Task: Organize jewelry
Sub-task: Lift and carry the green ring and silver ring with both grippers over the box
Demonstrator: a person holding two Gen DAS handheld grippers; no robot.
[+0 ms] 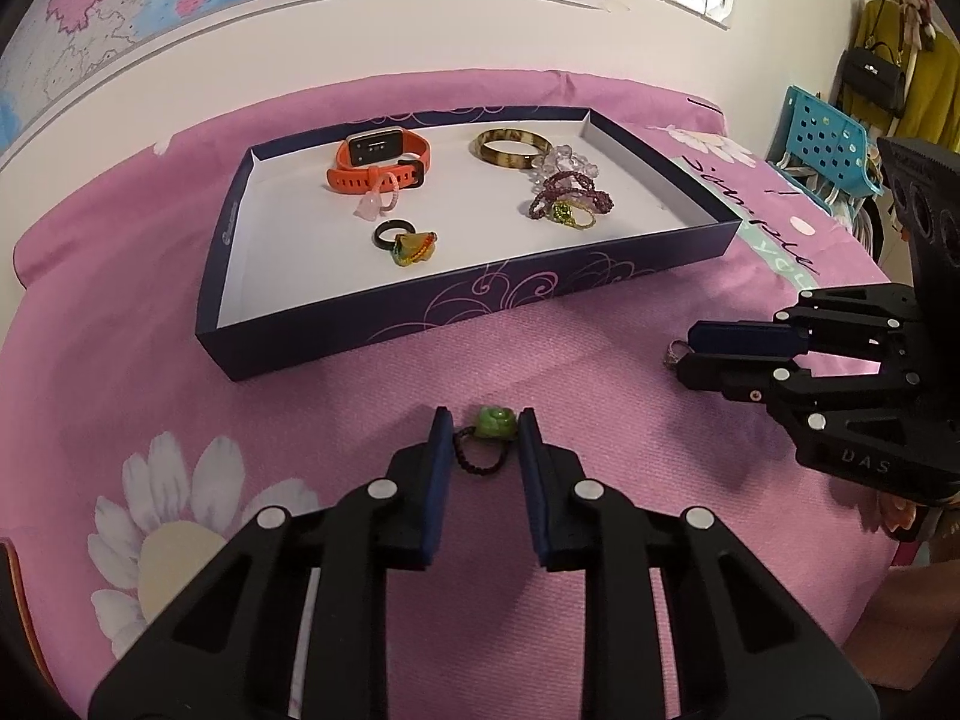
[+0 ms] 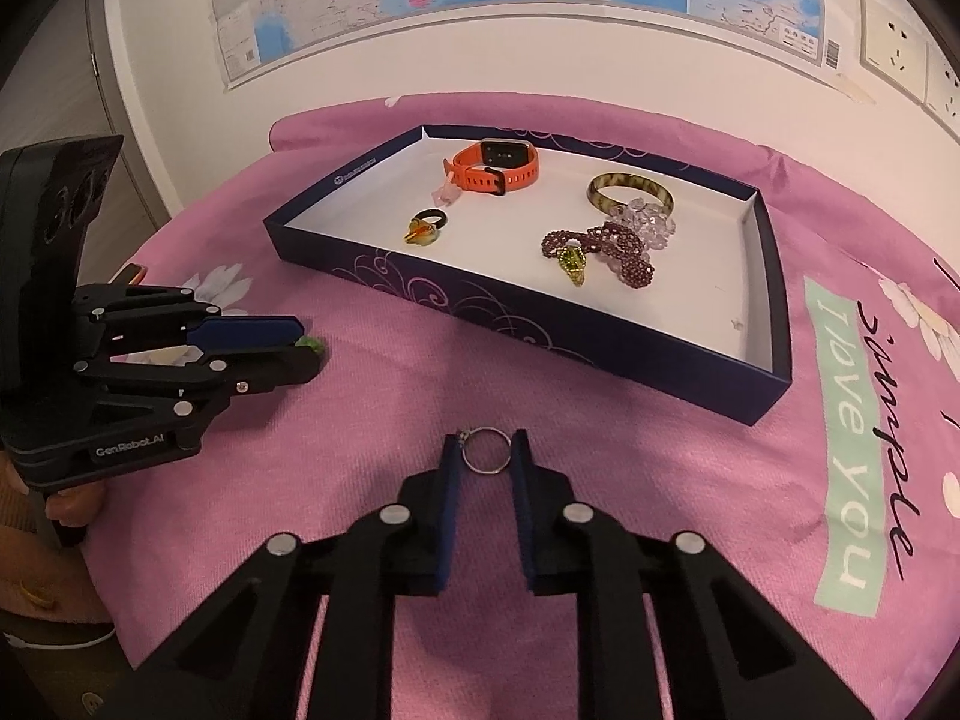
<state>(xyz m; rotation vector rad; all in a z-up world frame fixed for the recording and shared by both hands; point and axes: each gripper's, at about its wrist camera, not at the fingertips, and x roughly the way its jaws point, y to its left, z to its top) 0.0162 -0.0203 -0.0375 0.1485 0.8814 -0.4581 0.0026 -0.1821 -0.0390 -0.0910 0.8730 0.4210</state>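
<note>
The left claw (image 1: pixel 483 432) is closed narrow on a green bead ring (image 1: pixel 492 425), its pads touching the green top and the dark bead loop that trails back toward the camera. The right claw (image 2: pixel 486 450) is likewise narrow, pinching a thin silver ring (image 2: pixel 487 450) across its width; the ring stands nearly flat between the pads, a small stone at its left edge. Both rings still sit low against the pink cloth (image 1: pixel 360 408), just short of the near wall of the tray (image 1: pixel 384 318).

The tray lies ahead of both claws, its long axis running across the view. From the left claw it sits ahead and slightly left; from the right claw, ahead and slightly right. Neither claw is clearly nearer. Each ring must likely be lifted over that near wall.

Both claws point steeply down and forward, side by side, well apart. Inside the tray already rest an orange watch (image 1: pixel 378 165), a bangle (image 1: pixel 510 147) and bead bracelets (image 1: pixel 570 192).
</note>
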